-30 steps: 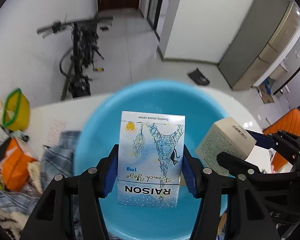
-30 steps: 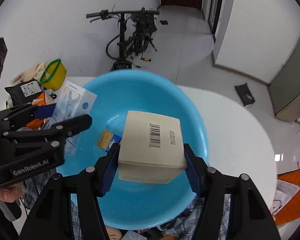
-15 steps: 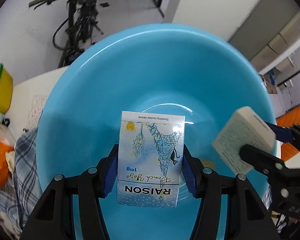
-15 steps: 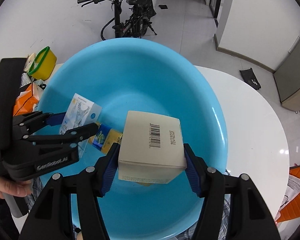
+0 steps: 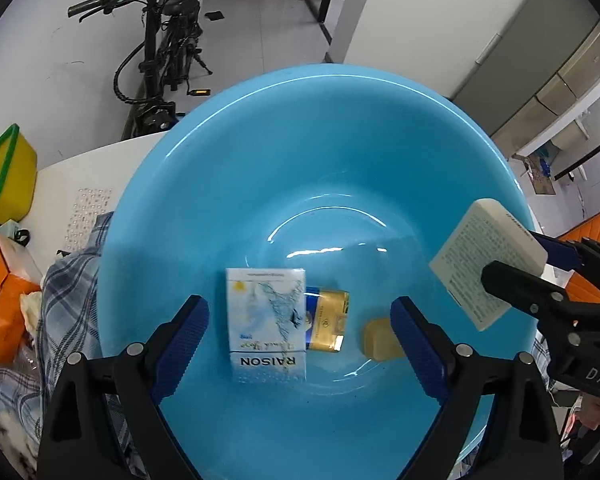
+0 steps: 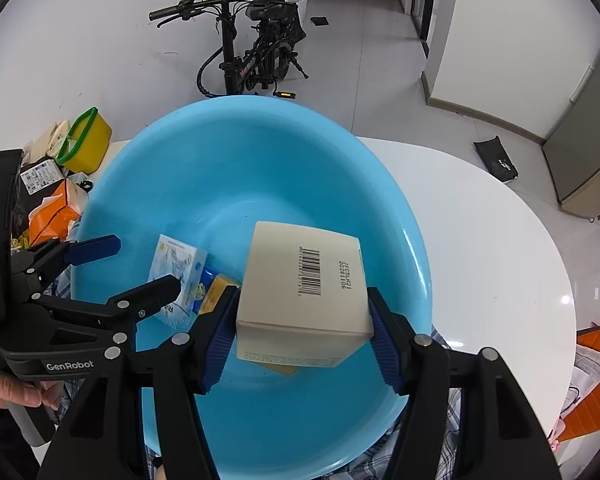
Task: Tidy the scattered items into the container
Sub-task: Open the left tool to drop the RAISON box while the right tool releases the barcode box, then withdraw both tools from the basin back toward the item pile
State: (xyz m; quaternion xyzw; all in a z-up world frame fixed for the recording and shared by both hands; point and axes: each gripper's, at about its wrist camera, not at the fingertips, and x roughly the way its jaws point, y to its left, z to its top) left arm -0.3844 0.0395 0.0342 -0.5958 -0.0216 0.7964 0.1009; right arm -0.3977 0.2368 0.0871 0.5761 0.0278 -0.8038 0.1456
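left gripper (image 5: 300, 332) — jaws just released, RAISON pack (image 5: 265, 326) now lying in blue basin (image 5: 340, 120) | right gripper (image 6: 300, 332) — jaws clamp beige carton (image 6: 306, 292) above basin | carton drops next

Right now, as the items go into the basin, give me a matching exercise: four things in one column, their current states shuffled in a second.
1. cigarette pack
2. beige box
3. left gripper
4. yellow tub

a. standing on the table outside the blue basin
b. open, holding nothing
c. lying in the blue basin
d. clamped in the right gripper

Pairs: 1-c, 2-d, 3-b, 4-a
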